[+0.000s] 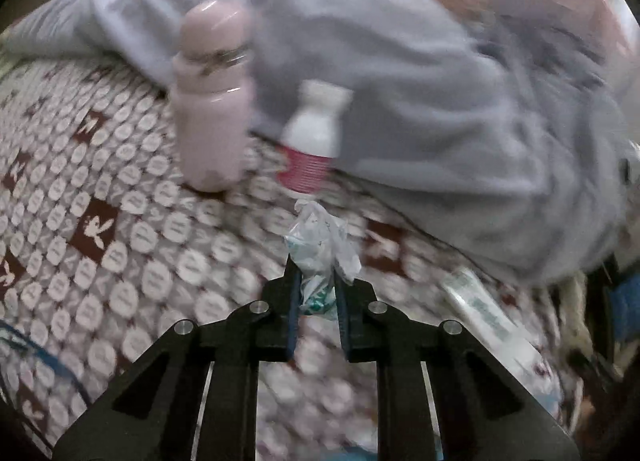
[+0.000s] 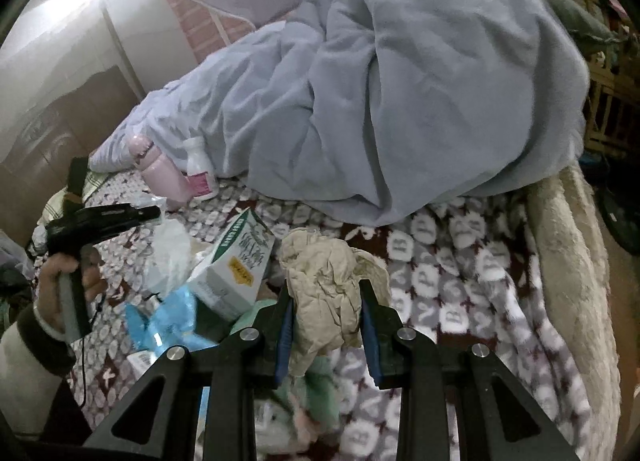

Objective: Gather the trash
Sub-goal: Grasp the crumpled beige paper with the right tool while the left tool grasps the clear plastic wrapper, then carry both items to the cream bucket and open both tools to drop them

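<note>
The left gripper (image 1: 314, 281) clamps a crumpled clear plastic wrapper (image 1: 320, 257); the right gripper (image 2: 326, 325) grips a wad of beige crumpled paper (image 2: 334, 281). Beside them, a white-and-green cardboard box (image 2: 236, 261) lies closed.

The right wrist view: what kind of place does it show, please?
Most likely a bedroom, seen over a cluttered bed. A rumpled grey-blue duvet lies on a patterned fleece blanket, and a pink flask stands beside it.
</note>
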`<state>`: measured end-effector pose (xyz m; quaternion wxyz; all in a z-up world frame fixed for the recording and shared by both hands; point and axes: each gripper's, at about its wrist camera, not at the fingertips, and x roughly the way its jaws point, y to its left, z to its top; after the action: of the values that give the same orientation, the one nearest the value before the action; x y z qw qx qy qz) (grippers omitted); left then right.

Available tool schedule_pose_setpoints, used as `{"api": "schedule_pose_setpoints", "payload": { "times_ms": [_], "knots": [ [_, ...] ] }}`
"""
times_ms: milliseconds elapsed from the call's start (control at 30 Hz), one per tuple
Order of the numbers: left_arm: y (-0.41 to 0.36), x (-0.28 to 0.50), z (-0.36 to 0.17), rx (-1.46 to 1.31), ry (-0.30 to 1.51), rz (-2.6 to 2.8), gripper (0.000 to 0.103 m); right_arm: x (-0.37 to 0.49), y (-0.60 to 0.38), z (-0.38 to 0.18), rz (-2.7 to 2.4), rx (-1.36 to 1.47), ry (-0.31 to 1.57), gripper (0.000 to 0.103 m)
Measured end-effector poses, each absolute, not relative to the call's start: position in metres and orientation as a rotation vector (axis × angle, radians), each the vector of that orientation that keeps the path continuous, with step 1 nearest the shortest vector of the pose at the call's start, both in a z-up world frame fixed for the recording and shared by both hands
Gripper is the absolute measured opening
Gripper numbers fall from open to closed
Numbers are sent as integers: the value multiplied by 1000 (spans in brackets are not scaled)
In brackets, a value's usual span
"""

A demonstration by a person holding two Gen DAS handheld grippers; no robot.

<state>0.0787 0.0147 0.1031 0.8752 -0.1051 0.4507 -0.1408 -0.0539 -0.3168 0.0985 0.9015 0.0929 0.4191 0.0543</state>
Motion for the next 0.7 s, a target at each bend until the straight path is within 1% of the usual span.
{"api": "schedule_pose_setpoints", "payload": {
  "times_ms": [367, 700],
  "knots": [
    [-96, -26, 149, -50, 855, -509, 14, -123, -333, 122, 63, 173, 849, 29],
    [-185, -85, 159, 58, 831, -654, 13, -180, -376, 136, -49, 192, 830, 29]
  ]
}}
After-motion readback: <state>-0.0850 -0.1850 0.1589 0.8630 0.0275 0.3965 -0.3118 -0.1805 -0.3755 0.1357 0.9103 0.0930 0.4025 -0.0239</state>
